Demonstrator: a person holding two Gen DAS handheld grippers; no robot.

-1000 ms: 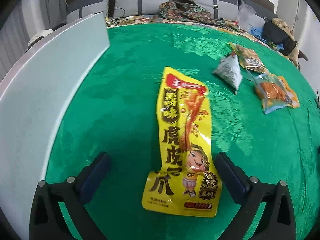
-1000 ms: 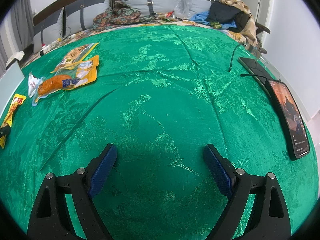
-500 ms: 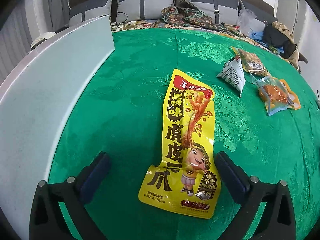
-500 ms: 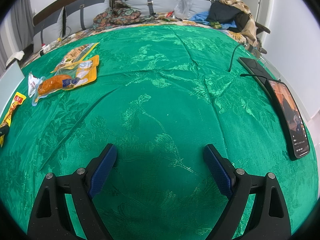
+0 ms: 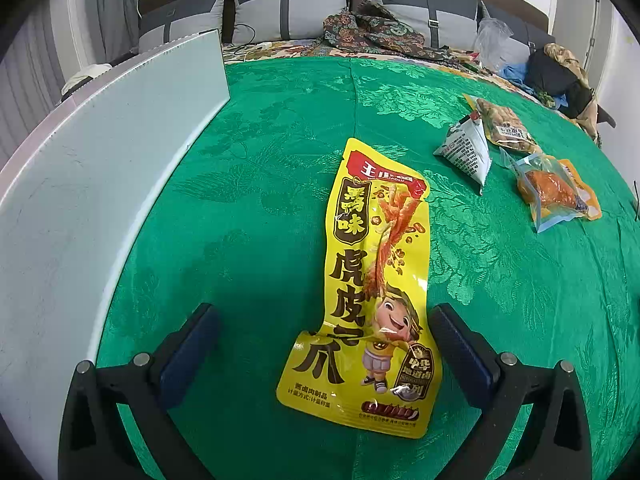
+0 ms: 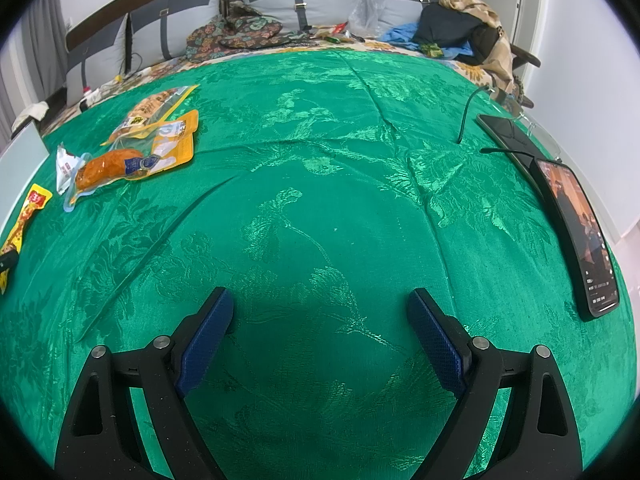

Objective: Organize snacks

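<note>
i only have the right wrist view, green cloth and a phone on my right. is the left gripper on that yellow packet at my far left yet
Observer: Not yet. The left gripper is open, with the yellow packet lying flat between its fingers, near end only.
Operator: anything to the left of it i can't see
Observer: A pale grey board stands along the cloth's left edge, apart from the packet.
Operator: what's printed on the packet
Observer: A cartoon child and large black characters under a red top band.
</note>
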